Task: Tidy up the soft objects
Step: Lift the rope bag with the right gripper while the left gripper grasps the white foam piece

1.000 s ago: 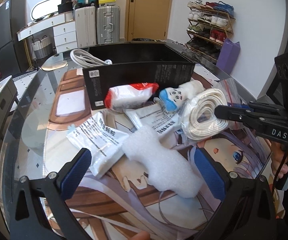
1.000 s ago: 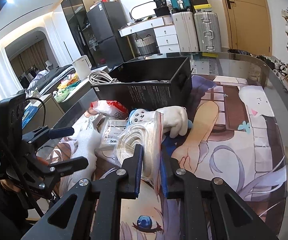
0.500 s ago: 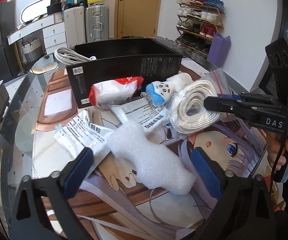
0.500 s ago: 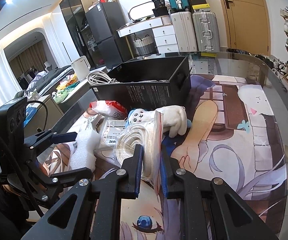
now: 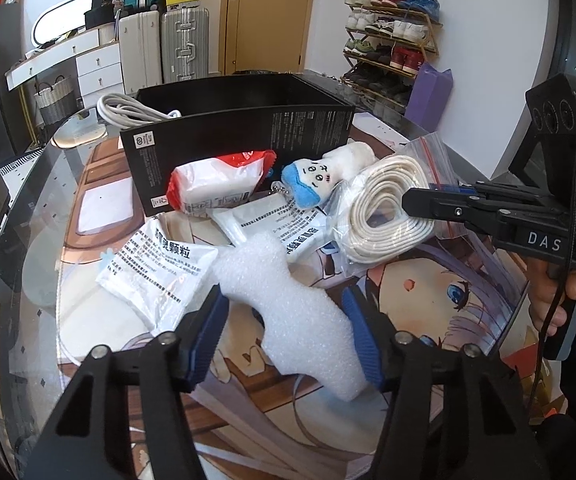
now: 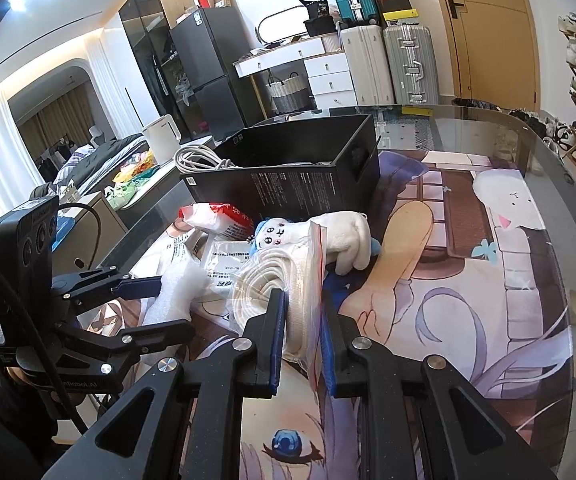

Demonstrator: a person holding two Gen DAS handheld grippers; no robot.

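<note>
A white foam piece lies on the printed mat between the blue pads of my left gripper, whose jaws are closing. The right pad touches the foam and a gap shows at the left pad. My right gripper is shut on a clear zip bag holding a coiled white strap. In the left wrist view, that bag hangs at the right gripper's tip. A white and blue plush toy, a red and white packet and white sachets lie by the open black box.
A coil of white cable rests behind the box on the left. The glass table's curved edge runs along the right. A person's hand holds the right gripper's handle. Suitcases, drawers and a shoe rack stand beyond the table.
The left gripper's jaws have narrowed from wide apart to close around the foam piece. The right gripper and its bag have stayed put.
</note>
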